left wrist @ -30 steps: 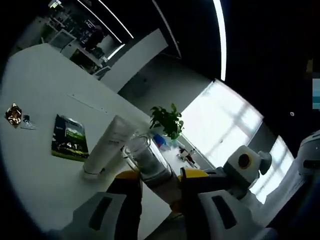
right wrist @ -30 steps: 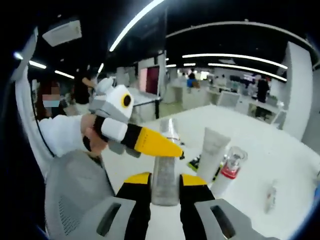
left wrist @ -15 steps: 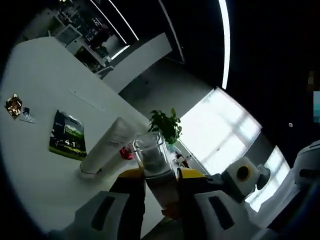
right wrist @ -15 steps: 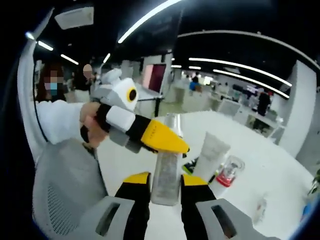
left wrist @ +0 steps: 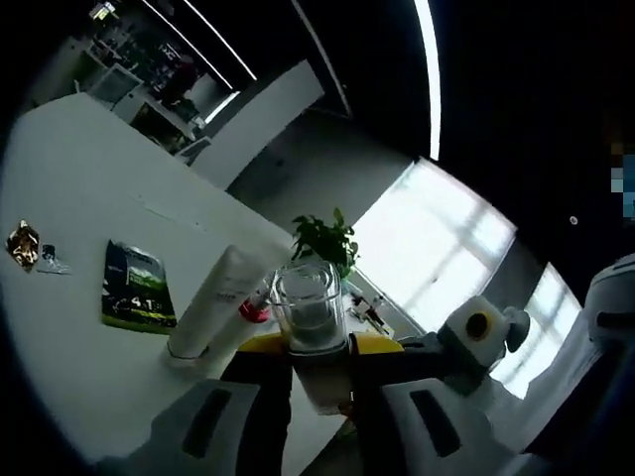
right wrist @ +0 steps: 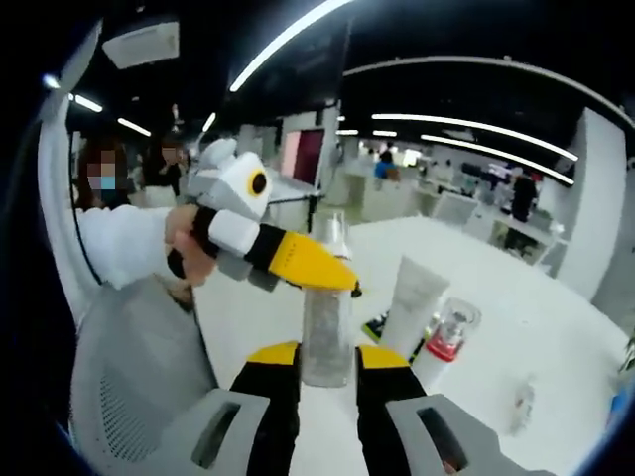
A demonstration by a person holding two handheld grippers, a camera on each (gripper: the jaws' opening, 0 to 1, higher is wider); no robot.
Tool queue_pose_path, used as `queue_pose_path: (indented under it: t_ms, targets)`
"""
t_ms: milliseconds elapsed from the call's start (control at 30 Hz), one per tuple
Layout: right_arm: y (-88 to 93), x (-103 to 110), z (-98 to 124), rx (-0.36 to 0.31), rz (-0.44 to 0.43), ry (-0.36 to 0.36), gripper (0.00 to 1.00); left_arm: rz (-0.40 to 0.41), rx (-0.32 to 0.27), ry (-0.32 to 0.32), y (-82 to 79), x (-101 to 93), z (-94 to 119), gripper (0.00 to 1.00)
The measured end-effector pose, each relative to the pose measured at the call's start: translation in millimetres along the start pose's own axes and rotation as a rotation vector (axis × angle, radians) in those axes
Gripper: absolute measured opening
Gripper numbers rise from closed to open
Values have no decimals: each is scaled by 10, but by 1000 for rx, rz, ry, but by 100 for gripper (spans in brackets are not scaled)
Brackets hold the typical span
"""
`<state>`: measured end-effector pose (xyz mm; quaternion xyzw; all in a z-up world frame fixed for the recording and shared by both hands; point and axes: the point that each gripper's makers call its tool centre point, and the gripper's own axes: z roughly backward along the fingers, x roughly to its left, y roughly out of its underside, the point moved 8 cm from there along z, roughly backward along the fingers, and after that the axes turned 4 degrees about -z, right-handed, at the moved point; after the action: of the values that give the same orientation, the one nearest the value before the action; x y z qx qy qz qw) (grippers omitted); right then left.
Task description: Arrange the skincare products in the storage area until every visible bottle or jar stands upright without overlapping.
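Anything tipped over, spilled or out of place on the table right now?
No spill or damage shows. The white tube and red-collared bottle stand upright. Both tools, right and left, clamp the clear bottle. A small item seems to lie flat on the table.

Both views look close along their jaws at one shared clear bottle (left wrist: 310, 317) (right wrist: 325, 322) from opposite sides.

We record the left gripper (left wrist: 316, 349) with jaws closed on a clear bottle (left wrist: 310, 315). A white tube (left wrist: 211, 305) stands cap-down on the white table (left wrist: 69, 198), near a green packet (left wrist: 136, 289).
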<state>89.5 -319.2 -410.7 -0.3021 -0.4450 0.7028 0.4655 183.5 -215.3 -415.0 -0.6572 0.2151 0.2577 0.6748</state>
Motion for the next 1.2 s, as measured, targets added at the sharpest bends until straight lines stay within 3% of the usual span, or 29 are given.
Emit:
queue_pose_path:
  t_ms: [33, 100, 167, 267, 400, 533, 633, 800, 900, 1133, 1200]
  targets:
    - [3, -7, 12, -2, -10, -8, 14, -57, 19, -7, -11, 27, 18, 16]
    - [36, -113, 64, 11, -55, 48, 12, -77, 44, -18, -26, 83, 41, 16]
    - [46, -186, 99, 2, -55, 39, 12, -90, 43, -19, -54, 144, 52, 16]
    - [11, -246, 153, -49, -129, 14, 12, -136, 71, 0, -63, 197, 69, 16]
    - [-63, -304, 227, -107, -221, -60, 13, -246, 165, 112, -26, 107, 78, 16]
    - [-123, -309, 242, -150, -290, -133, 16, -290, 250, 167, 32, 45, 49, 16]
    - [-144, -281, 228, -172, -324, -188, 19, -372, 302, 235, 114, -5, 11, 16]
    - [-135, -181, 176, -167, -339, -284, 24, -396, 332, 297, 202, -99, -17, 16]
    - [-117, -145, 144, -157, -326, -303, 26, -401, 359, 318, 228, -118, -31, 16]
    - [-139, -67, 78, -145, -303, -404, 26, -461, 427, 415, 254, -222, -27, 16]
    - [-146, -49, 49, -123, -309, -429, 26, -475, 401, 448, 238, -244, -44, 16]
